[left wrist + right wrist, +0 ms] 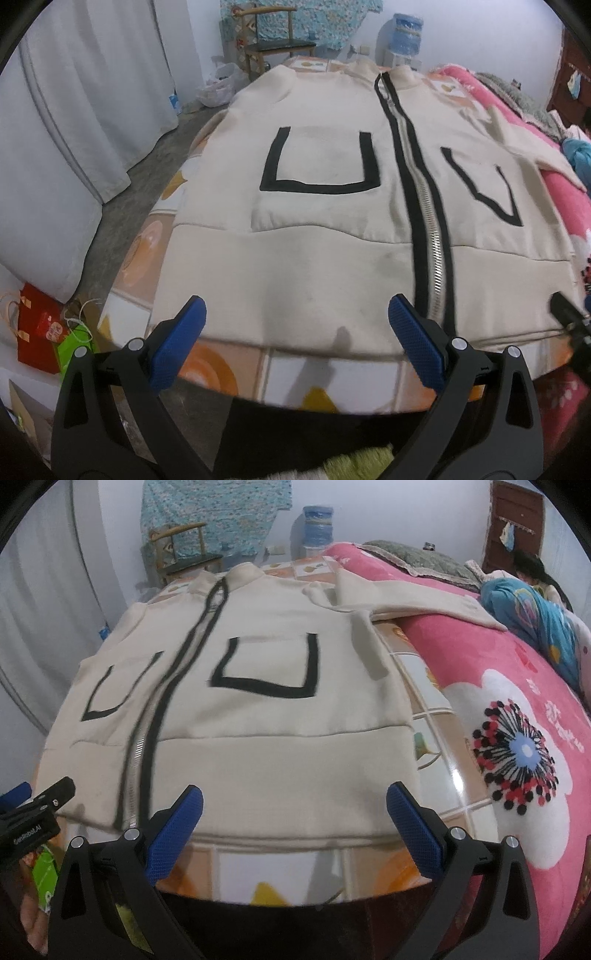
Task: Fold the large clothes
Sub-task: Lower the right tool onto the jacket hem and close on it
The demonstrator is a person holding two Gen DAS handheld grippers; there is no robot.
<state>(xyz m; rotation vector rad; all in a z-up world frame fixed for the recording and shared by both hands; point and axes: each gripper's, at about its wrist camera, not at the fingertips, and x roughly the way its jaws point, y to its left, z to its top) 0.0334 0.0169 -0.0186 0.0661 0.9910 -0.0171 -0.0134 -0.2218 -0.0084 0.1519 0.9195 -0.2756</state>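
Note:
A cream zip-up jacket [314, 236] lies flat, front up, on a bed with a tiled-pattern sheet [280, 376]. It has a black-edged zipper [424, 206] down the middle and two black-trimmed pockets. It also shows in the right wrist view [258, 716], with one sleeve [406, 602] spread to the right over a pink blanket. My left gripper [295, 317] is open and empty above the hem, left of the zipper. My right gripper [295, 801] is open and empty above the hem's right part. The right gripper's tip [565, 314] shows at the left view's right edge.
A pink flowered blanket [517, 716] covers the bed's right side, with a blue bundle [532, 605] at its far end. A wooden chair [269, 40] and a water bottle [404, 33] stand beyond the bed. White curtains [92, 92] hang on the left; bags [40, 325] lie on the floor.

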